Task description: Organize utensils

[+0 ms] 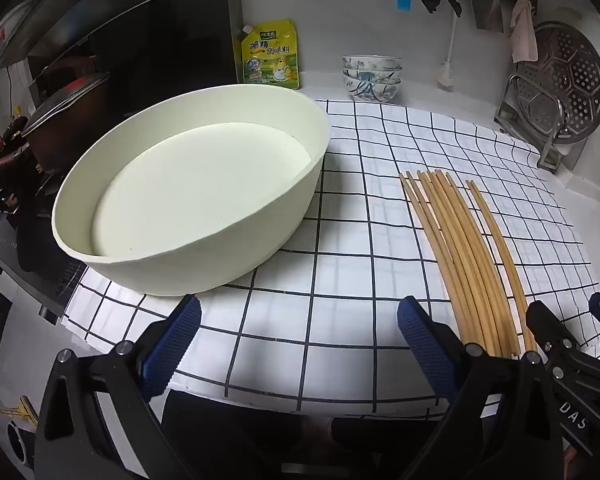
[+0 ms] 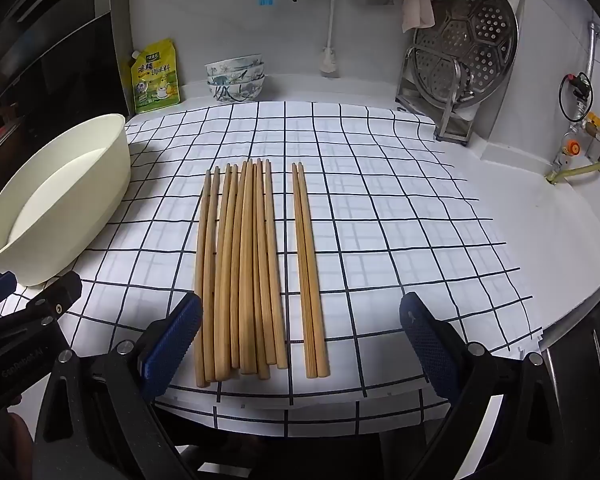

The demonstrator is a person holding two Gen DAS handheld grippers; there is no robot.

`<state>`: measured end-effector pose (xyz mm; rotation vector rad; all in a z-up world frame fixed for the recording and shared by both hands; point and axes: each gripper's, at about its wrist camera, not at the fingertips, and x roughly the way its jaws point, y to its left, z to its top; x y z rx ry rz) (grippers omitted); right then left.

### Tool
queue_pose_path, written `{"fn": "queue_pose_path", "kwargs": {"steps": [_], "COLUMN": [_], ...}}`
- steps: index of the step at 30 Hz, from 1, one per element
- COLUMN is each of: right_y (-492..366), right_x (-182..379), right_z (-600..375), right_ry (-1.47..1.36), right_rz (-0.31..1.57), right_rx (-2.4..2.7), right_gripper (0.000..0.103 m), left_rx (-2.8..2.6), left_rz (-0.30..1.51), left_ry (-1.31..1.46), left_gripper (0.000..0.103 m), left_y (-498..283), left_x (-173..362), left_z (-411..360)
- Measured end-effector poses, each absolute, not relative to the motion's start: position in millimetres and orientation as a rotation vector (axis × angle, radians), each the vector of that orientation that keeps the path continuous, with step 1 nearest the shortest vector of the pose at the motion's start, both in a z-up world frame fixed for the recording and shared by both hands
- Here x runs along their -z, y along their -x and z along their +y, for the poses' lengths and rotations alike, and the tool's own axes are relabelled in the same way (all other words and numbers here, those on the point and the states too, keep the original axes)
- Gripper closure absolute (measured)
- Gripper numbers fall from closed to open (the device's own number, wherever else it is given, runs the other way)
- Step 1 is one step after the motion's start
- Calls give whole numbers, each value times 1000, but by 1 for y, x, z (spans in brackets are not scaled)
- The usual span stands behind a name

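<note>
Two groups of wooden chopsticks lie on the checked mat [image 2: 380, 208], and nothing is picked up yet. At the left stands the cream tub [image 1: 204, 184], empty, its near wall close to the left gripper [image 1: 298, 338], whose jaws stand wide with only bare mat between them. Next comes the big bundle of chopsticks [image 2: 240, 272], packed side by side and partly crossing; just to its right, with a small gap, lies a separate pair [image 2: 310, 276]. The right gripper [image 2: 300, 340] hangs over their near ends, jaws spread wide and holding nothing.

I judge the main risk is a bad pinch: the sticks are thin, round and touching, so the pads may take only some, and the others may roll or scatter. The near ends lie close to the mat's front edge, so a push could send sticks off the counter. The two grippers are near each other and may collide. To the right of the pair the mat is free; the steamer rack [image 2: 460, 64] stands far back.
</note>
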<state>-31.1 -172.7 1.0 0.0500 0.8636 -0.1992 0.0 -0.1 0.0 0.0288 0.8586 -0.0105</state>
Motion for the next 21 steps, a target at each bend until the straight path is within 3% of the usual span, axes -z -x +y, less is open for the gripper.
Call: {"fn": "queue_pose_path", "kwargs": {"steps": [21], "right_y": [32], "right_x": [0], "right_z": [-174], "right_ry": [-56], "right_rz": [865], "right_rx": [197], "right_gripper": [9], "left_rx": [8], "left_rz": [848], "left_ry": [-37], "left_gripper": [6], "left_y": [2], "left_x": [-2], "left_z": [1]}}
